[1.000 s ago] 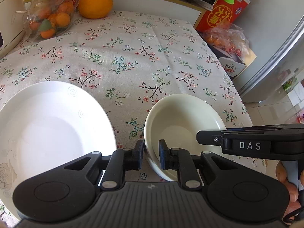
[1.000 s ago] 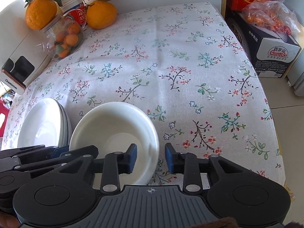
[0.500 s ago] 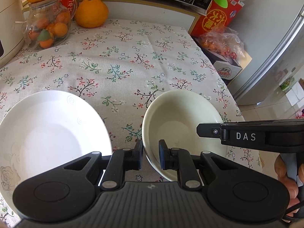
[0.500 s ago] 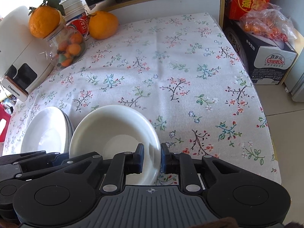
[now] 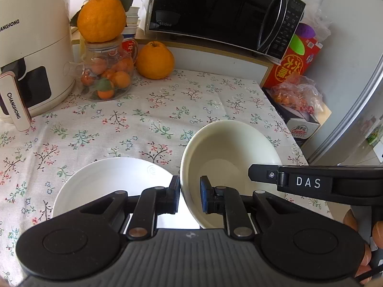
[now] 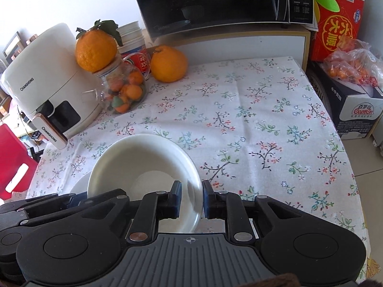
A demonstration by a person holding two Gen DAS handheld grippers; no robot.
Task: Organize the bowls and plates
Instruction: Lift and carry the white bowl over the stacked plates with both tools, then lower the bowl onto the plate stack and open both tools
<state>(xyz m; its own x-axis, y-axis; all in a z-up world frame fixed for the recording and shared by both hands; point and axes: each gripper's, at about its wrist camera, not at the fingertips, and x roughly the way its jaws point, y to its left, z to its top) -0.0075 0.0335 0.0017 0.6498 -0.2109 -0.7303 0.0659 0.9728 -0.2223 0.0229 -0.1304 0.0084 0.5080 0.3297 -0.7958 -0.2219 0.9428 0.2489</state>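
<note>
Both tongs are clenching opposite rims of the cream bowl (image 5: pixel 229 162), left gripper (image 5: pixel 189 197) and right gripper (image 6: pixel 191 199) carrying it airborne, the white plate (image 5: pixel 112 181) sitting at eight o'clock, stacking not yet done.

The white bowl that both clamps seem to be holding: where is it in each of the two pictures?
Left wrist view: the bowl sits right of centre, low, its left rim between the left gripper fingers.
Right wrist view: the bowl sits left of centre, low, its right rim between the right gripper fingers.
Shared landmark: the loose orange below the microwave.
</note>
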